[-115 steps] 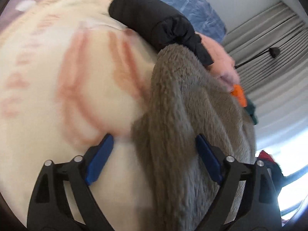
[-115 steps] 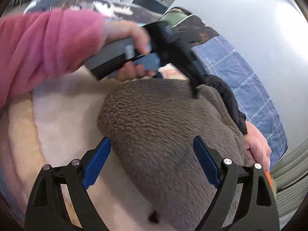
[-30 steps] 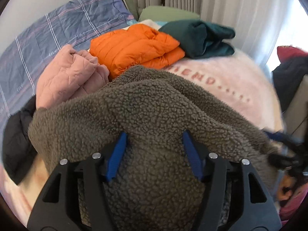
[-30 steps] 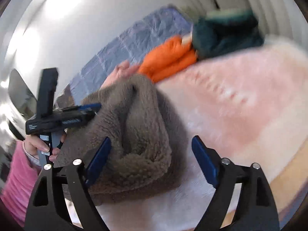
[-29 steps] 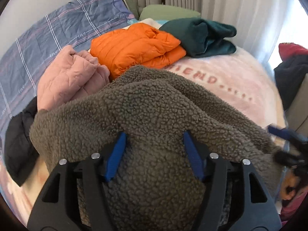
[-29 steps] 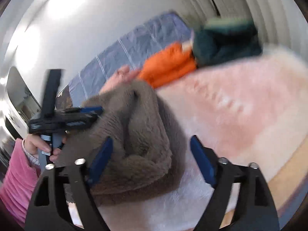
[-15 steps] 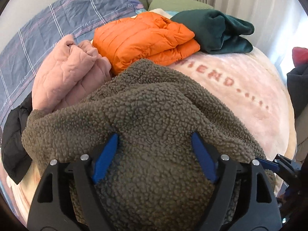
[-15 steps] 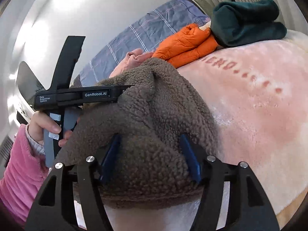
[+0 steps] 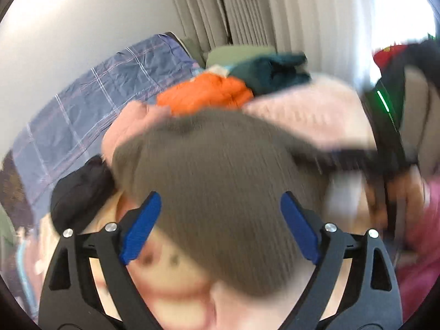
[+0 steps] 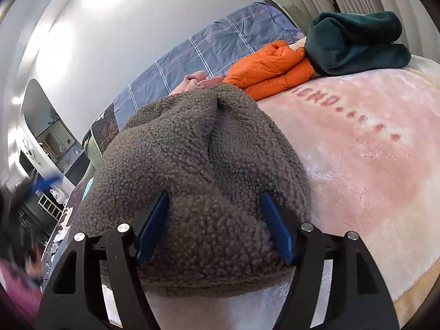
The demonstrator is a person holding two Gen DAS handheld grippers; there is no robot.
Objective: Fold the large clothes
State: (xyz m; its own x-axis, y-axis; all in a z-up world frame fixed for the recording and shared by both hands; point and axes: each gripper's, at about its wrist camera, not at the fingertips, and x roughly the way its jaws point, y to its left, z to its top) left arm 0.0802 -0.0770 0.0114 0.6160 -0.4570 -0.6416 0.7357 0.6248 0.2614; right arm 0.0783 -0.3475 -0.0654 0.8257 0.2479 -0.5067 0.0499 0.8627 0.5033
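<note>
The left tongs (image 9: 220, 228) are opening, freeing the bulky grey-brown fleece jacket (image 10: 198, 170) (folded on the bed), while the right tongs (image 10: 214, 225) are pinching its edge, steadying it

Left gripper (image 9: 220, 227): black plastic frame, triangular cut-outs, silver screws, blue flat finger pads (image 9: 140, 227). Right gripper (image 10: 216, 228): same black frame, silver screws, dark blue pads (image 10: 276, 231). Pink fleece sleeve (image 10: 16, 297) blurred beside its left finger.
</note>
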